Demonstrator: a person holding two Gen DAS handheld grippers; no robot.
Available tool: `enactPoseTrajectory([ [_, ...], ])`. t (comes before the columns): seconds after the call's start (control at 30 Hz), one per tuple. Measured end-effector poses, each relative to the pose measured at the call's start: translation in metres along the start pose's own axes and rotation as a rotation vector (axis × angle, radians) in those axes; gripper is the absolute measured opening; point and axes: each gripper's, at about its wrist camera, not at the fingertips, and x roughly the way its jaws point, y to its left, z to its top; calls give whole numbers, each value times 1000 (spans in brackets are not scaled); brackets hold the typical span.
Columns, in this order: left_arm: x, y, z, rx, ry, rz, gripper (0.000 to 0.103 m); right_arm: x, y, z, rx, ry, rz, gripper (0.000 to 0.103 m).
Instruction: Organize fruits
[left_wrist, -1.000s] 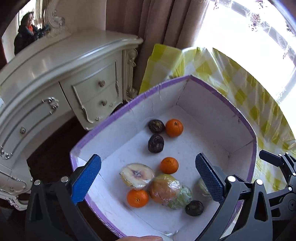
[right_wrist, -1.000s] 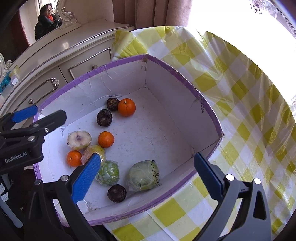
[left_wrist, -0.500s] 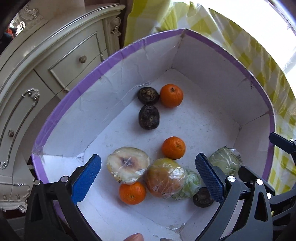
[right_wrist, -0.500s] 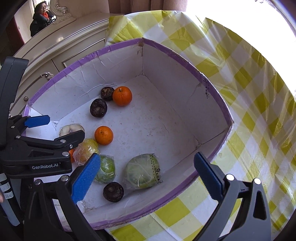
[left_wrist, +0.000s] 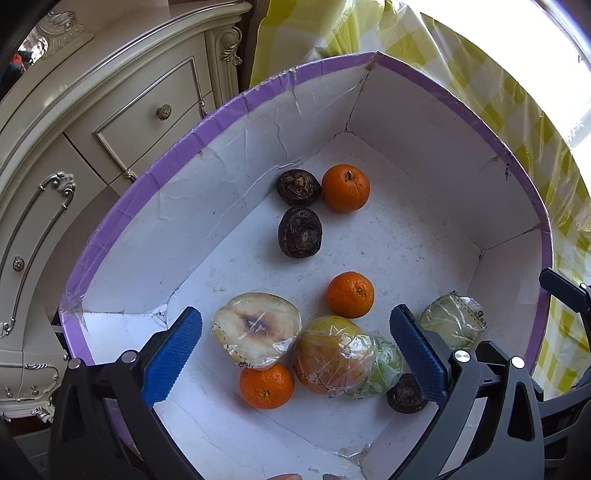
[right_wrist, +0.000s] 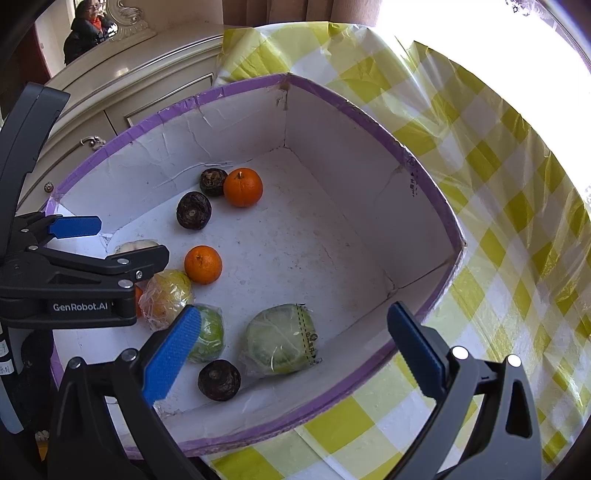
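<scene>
Fruits sit loose in a white box with a purple rim, box on a counter under a yellow-check cloth. Far corner: one orange touching a dark round fruit, a second dark one just in front. Near end: a wrapped cut half, a wrapped yellow-red fruit touching it, a wrapped green one pressed against that, an orange tucked under the half, another orange just apart, a third dark fruit, and a bigger wrapped green ball (looks like cabbage, can't confirm).

Left tongs hang spread wide over the near cluster, holding nothing. Right tongs are also spread and empty, above the green ball and the box's near wall.

No sorted grouping is visible; kinds are mixed, so this fits either a pile waiting to be sorted or things just dropped in.

Risks: the near items touch each other, so closing on one could pinch its neighbour or snag the loose film. Wrap is slick and round fruit rolls, so an off-centre squeeze may squirt it out. Both tongs are close together over one end and could collide. The box wall is near the right tongs and could get clipped.
</scene>
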Motion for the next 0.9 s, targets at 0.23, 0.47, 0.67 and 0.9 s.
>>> enactPoseTrajectory([
  [0.23,-1,0,-2,-3,-6,4,98,0,0,0,2,-1,1,101],
  [0.47,0,0,-1,-3,-5,20,98,1,1,0,7,-4,4,101],
  [0.67,2,-1,0,4,5,29,98,2,1,0,6,-4,4,101],
  [0.9,4,-1,1,7,18,49,98,3,2,0,10,-5,3,101],
])
